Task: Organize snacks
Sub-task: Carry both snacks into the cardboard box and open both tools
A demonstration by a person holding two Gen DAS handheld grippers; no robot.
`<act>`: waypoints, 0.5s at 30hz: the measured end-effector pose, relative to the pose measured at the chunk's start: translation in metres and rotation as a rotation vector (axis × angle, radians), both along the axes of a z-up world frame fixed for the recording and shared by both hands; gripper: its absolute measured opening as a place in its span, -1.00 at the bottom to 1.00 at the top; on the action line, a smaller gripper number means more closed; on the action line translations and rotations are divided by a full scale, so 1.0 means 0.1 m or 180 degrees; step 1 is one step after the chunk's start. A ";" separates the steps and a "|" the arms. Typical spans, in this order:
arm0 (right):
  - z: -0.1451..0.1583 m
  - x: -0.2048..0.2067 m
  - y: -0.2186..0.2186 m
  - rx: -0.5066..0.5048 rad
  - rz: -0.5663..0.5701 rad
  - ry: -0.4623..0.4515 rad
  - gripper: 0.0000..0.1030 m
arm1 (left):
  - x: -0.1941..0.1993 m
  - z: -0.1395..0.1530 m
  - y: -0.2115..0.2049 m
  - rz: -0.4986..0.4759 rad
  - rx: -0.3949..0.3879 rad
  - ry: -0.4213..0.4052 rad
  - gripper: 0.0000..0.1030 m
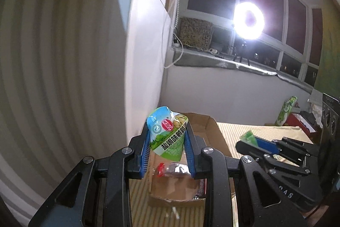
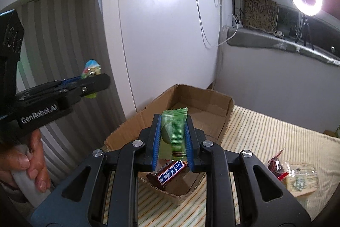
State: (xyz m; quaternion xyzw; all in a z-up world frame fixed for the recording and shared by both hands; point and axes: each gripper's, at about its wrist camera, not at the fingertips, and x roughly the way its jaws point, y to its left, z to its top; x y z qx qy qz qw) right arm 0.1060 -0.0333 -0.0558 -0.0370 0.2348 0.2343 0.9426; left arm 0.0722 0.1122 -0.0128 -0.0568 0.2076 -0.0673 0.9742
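Left wrist view, surface: a striped cloth [image 1: 255, 131] covers the table, with an open cardboard box [image 1: 212, 137] by the white wall [image 1: 144, 56].
Left wrist view, room: a ring light [image 1: 249, 20] glares on the window sill.
Left wrist view, hard to see: wrappers inside the box are blurred behind the fingers.
Left wrist view, pose: the left gripper [image 1: 167, 137] tilts down over the box, jaws clamped on a blue-green snack pouch [image 1: 167, 133]; the right gripper [image 1: 250, 142] reaches in from the right.
Right wrist view, surface: a chocolate bar [image 2: 170, 172] lies in the box; loose packets [image 2: 291, 173] lie on the cloth.
Right wrist view, pose: jaws clamped on a green candy packet [image 2: 174, 131] above the box.
Right wrist view, hand: a hand [image 2: 23, 161] grips the left handle, partly cut off.
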 end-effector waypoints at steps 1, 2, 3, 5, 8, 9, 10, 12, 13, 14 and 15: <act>-0.03 0.02 0.00 -0.0008 0.0004 0.0022 -0.58 | 0.05 -0.04 -0.03 -0.0033 -0.0006 0.0037 -0.48; -0.08 0.07 0.01 -0.0016 0.0006 0.0059 -0.58 | 0.10 -0.09 -0.05 -0.0052 -0.0002 0.0078 -0.48; -0.13 0.11 0.02 -0.0017 0.0007 0.0095 -0.58 | 0.16 -0.14 -0.07 -0.0067 0.0001 0.0117 -0.48; -0.22 0.22 0.01 -0.0015 -0.0013 0.0163 -0.58 | 0.26 -0.25 -0.10 -0.0092 0.0008 0.0203 -0.48; -0.35 0.38 0.00 0.0002 -0.0040 0.0260 -0.58 | 0.40 -0.38 -0.16 -0.0113 0.0037 0.0328 -0.45; -0.39 0.43 -0.01 -0.0003 -0.0044 0.0289 -0.58 | 0.47 -0.46 -0.18 -0.0127 0.0068 0.0391 -0.42; -0.43 0.48 -0.01 -0.0010 -0.0050 0.0320 -0.58 | 0.50 -0.49 -0.21 -0.0137 0.0097 0.0429 -0.30; -0.51 0.56 -0.02 -0.0006 -0.0064 0.0373 -0.50 | 0.54 -0.55 -0.24 -0.0098 0.0144 0.0460 -0.18; -0.53 0.58 -0.02 0.0007 -0.0072 0.0388 -0.28 | 0.54 -0.56 -0.24 -0.0080 0.0155 0.0456 -0.03; -0.54 0.60 -0.03 0.0016 -0.0078 0.0385 -0.07 | 0.55 -0.56 -0.25 -0.0074 0.0157 0.0445 0.10; -0.55 0.60 -0.03 0.0008 -0.0088 0.0391 0.00 | 0.55 -0.56 -0.24 -0.0056 0.0152 0.0433 0.16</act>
